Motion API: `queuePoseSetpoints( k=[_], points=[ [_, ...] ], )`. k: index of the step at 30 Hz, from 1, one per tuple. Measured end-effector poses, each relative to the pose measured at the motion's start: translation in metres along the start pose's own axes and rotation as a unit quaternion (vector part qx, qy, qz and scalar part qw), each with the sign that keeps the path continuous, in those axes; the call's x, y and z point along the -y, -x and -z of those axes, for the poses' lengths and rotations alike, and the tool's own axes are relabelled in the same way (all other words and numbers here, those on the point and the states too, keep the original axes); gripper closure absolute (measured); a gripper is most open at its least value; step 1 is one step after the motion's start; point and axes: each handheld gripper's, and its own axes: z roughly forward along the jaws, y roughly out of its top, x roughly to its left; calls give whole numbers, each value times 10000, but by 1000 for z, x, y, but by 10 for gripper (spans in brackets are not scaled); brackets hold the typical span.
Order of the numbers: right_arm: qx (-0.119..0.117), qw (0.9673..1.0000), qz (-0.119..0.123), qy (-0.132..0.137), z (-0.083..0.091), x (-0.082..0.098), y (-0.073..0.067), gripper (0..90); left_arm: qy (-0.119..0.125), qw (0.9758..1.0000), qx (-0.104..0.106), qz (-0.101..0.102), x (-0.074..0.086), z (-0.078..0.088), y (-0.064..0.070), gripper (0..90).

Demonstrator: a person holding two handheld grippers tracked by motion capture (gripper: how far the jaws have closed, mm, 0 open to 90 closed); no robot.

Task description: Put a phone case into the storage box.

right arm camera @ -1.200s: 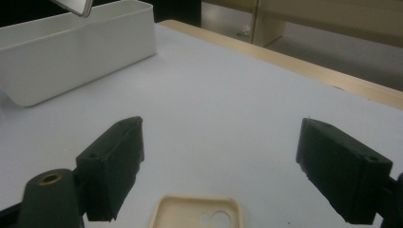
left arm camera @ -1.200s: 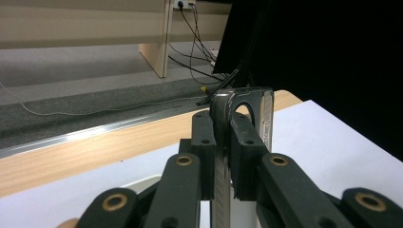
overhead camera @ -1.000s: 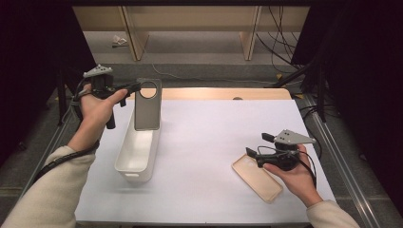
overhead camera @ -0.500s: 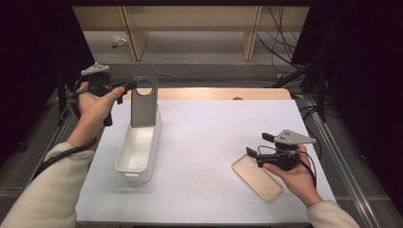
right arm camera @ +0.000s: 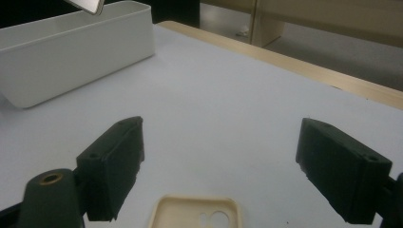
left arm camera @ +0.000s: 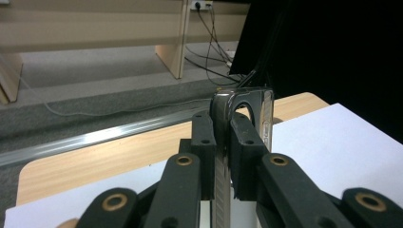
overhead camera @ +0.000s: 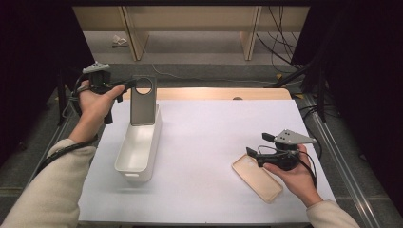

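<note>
Grey phone case (overhead camera: 142, 100) shifted left, upright, round cutout

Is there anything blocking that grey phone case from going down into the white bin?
Nothing visible. The left claw holds the grey phone case upright over the far end of the white bin, whose inside looks empty.

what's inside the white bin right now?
The white bin looks empty along its visible floor. The grey phone case, pinched by the left tool, hangs upright over its far end and covers the floor there, so that part can't be checked.
</note>
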Motion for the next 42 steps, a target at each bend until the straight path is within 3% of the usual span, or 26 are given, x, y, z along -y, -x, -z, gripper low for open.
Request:
queuePoseSetpoints(
  k=[42],
  points=[
    [-16, 10000, -14, -16, -2, 1, 1, 174, 104, 9994, -85, -307, 5, -24, -25, 817]
  ],
)
